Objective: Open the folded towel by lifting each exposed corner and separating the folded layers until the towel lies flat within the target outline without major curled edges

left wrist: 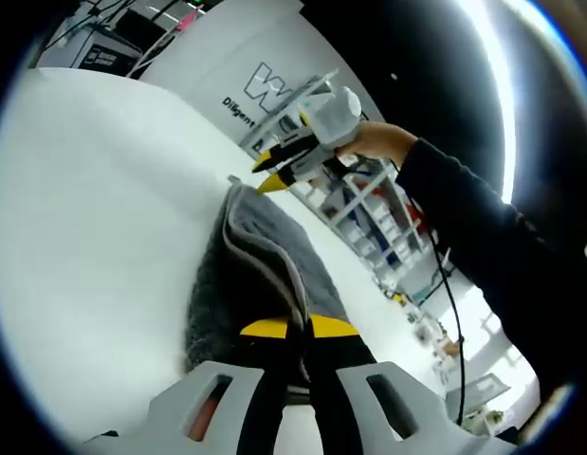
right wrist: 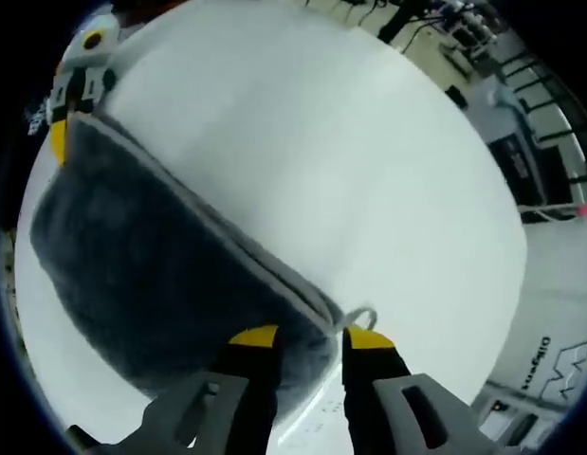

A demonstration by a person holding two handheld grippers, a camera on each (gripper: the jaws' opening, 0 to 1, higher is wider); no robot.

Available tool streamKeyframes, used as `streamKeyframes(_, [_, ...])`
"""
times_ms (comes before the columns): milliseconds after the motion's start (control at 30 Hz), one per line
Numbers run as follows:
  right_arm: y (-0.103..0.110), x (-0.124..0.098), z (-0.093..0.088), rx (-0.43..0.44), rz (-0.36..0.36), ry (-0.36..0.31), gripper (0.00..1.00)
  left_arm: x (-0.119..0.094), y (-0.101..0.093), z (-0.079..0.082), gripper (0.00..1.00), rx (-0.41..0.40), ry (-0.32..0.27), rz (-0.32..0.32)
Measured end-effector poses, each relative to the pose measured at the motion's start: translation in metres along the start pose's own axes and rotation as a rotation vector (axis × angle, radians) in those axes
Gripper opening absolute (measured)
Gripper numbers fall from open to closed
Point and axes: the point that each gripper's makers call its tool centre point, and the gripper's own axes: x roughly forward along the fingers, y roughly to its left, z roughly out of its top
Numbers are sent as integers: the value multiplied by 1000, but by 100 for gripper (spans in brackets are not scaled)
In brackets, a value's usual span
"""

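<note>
In the left gripper view, our left gripper (left wrist: pixel 298 334) rises from the bottom centre with its yellow-tipped fingers (left wrist: pixel 260 329) pressed together on the near edge of the folded dark grey terry towel with pale piped edging (left wrist: pixel 260 270). The towel runs from the fingers up toward the middle of the frame, lying over the white table (left wrist: pixel 94 218). At upper centre our right gripper (left wrist: pixel 274 171) comes in, held by a hand (left wrist: pixel 378 142) in a dark sleeve; its yellow tips sit just beside the towel's far corner, and from here we cannot tell whether they hold cloth.

In the right gripper view, the towel fills the lower left of the frame as a broad dark slab, its pale edge running diagonally down to the bottom centre. There the right gripper (right wrist: pixel 307 346) has its yellow-tipped fingers (right wrist: pixel 255 338) slightly apart, straddling the corner where a small pale hanging loop (right wrist: pixel 361 316) sticks out; the layers sit between them, but we cannot tell whether they are truly pinched. The left gripper (right wrist: pixel 65 133) shows at upper left, at the towel's opposite end.

We judge the unfolding as barely begun, since the layers look stacked. The risk is that either grip takes all the layers rather than the top one, so that a lift would raise the whole bundle instead of opening it. A loose hold at the loop corner could also slip and leave that edge curled.
</note>
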Motion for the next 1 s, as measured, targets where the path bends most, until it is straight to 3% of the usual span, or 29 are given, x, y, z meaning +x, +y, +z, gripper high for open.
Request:
streamKeyframes(333, [7, 10, 4, -50, 24, 25, 16, 1, -1, -2, 4, 3, 2, -4])
streamKeyframes(633, [-1, 24, 5, -160, 52, 58, 14, -1, -2, -7, 4, 3, 6, -5])
streamKeyframes(1000, [2, 28, 3, -189, 76, 88, 10, -3, -3, -11, 4, 0, 9, -8])
